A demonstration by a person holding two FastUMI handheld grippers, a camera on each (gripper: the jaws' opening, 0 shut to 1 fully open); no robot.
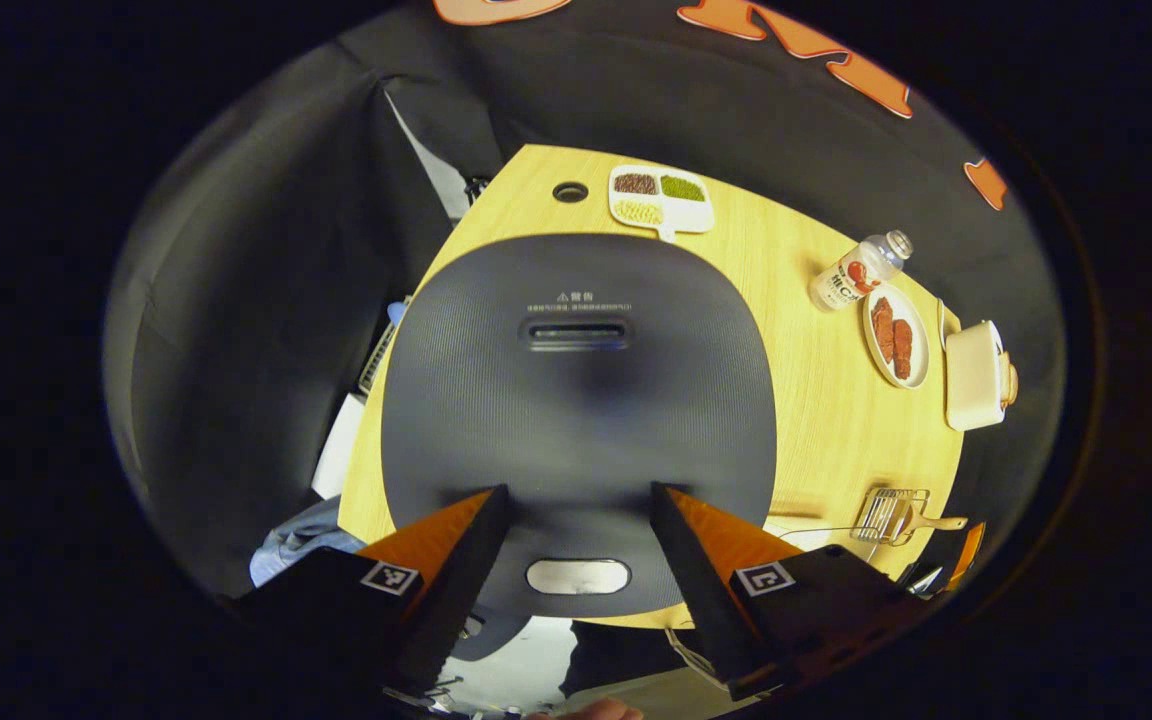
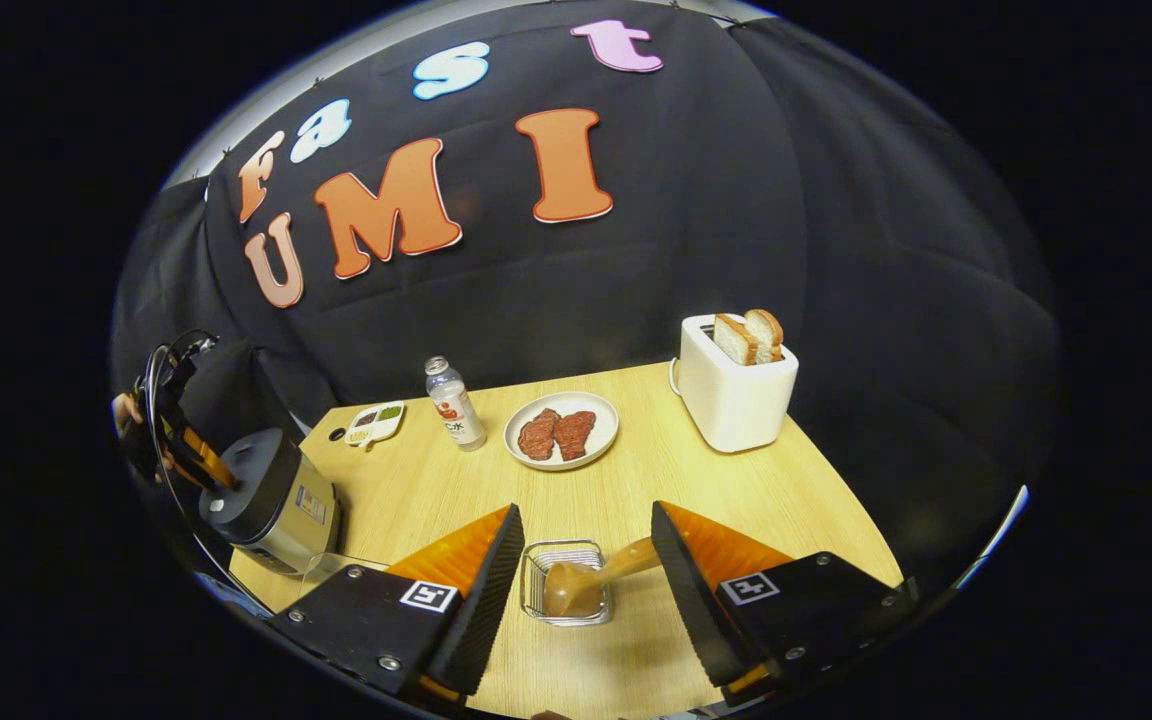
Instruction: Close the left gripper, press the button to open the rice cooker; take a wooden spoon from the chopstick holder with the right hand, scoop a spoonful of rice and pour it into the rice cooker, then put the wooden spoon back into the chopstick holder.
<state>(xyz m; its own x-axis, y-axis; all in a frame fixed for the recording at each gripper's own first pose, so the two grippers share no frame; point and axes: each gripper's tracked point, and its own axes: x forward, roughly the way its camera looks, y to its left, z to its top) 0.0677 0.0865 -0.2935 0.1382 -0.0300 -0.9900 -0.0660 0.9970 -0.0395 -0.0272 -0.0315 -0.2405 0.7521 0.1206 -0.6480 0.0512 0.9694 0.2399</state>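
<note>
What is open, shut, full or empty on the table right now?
rice cooker: lid shut
release button: not pressed yet
left gripper: open, over the button
right gripper: open, holding nothing
wooden spoon: resting in the wire chopstick holder
toaster: two bread slices sticking up
bottle: upright, cap on
plate: two meat pieces on it

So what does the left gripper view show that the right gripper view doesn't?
Left gripper view: the rice cooker lid from straight above, with its vent slot and silver button, framed by the open left gripper.

Right gripper view: the open right gripper above the wire holder with the wooden spoon in it, and two bread slices standing in the toaster.

Both: the table, divided dish, bottle, plate of meat, cooker, toaster and holder.
</note>
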